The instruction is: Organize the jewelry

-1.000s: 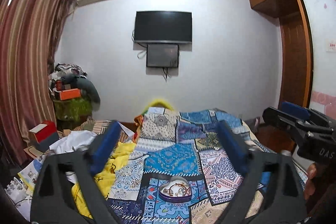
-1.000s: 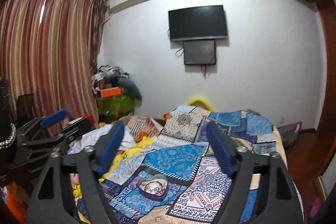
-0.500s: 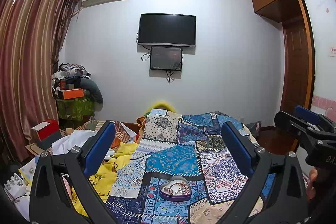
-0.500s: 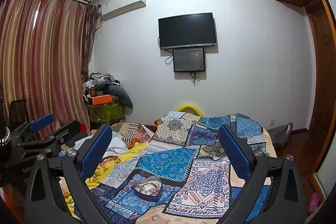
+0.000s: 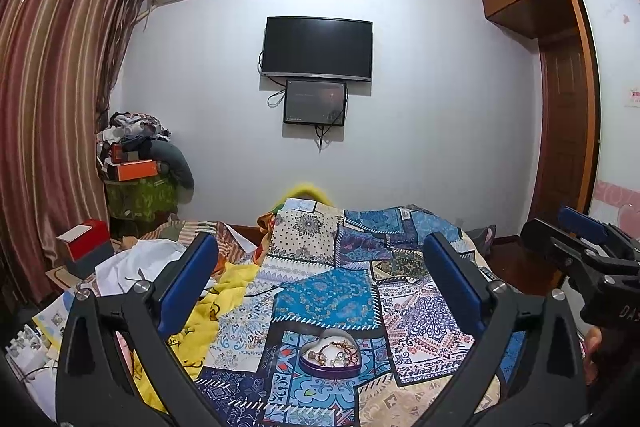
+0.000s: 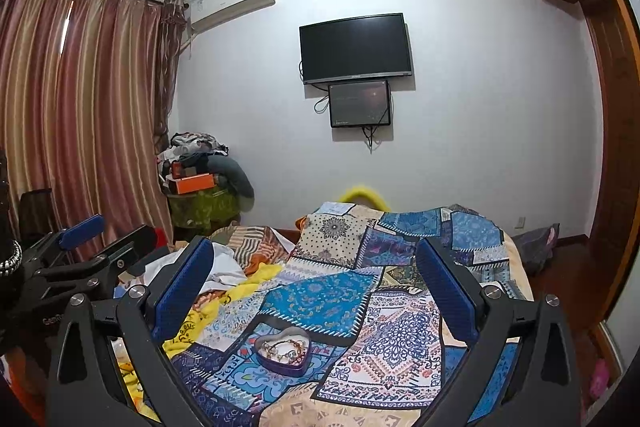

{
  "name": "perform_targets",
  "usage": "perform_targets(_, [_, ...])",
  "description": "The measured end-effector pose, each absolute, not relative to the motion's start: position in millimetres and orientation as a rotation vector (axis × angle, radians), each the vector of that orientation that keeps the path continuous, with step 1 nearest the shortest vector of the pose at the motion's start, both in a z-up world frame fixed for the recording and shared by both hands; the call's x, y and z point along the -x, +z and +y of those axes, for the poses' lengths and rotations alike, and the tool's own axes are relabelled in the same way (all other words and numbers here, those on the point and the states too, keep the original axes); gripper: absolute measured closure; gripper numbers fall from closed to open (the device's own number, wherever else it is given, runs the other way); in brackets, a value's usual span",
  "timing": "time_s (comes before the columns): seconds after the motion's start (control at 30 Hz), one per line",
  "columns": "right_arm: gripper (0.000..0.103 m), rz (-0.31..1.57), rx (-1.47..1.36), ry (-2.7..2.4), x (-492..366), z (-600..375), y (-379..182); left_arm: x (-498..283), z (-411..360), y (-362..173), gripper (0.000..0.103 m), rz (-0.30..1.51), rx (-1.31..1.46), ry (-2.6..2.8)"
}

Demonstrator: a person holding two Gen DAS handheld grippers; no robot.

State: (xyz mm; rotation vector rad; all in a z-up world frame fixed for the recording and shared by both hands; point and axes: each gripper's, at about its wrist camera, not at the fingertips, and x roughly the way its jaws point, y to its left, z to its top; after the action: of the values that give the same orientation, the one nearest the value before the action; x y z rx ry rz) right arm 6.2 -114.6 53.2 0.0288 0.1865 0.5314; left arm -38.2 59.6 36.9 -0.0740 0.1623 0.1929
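Note:
A purple heart-shaped box (image 5: 330,354) holding tangled gold jewelry lies open on the patchwork bedspread (image 5: 328,295); it also shows in the right wrist view (image 6: 283,347). My left gripper (image 5: 320,259) is open and empty, held above and short of the box. My right gripper (image 6: 312,261) is open and empty, also above the box. The right gripper shows at the right edge of the left wrist view (image 5: 580,247). The left gripper shows at the left edge of the right wrist view (image 6: 88,243).
A yellow cloth (image 5: 208,315) and white papers (image 5: 136,263) lie on the bed's left side. A red box (image 5: 82,239) and a pile of clothes and boxes (image 5: 140,155) stand by the curtain. A TV (image 5: 318,49) hangs on the far wall. A wooden wardrobe (image 5: 568,99) stands right.
Both grippers have tilted upward and drawn back, so more ceiling and wall show. The box sits in the same place on the bed. Both jaws stay open.

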Motion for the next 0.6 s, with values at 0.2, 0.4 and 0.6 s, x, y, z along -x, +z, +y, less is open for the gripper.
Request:
perform_targets(0.2, [0.003, 0.191, -0.027, 0.530, -5.4, -113.8, 53.3, 36.1, 61.1, 36.3, 0.000, 0.166, 0.080, 0.194])
perform_targets(0.4, [0.003, 0.196, -0.028, 0.530, -5.3, -113.0, 52.5, 34.2, 59.8, 34.4, 0.000, 0.174, 0.087, 0.195])
perform_targets(0.6, [0.003, 0.205, -0.032, 0.533, -7.3, -113.3, 51.6, 34.3, 60.5, 34.1, 0.000, 0.175, 0.088, 0.193])
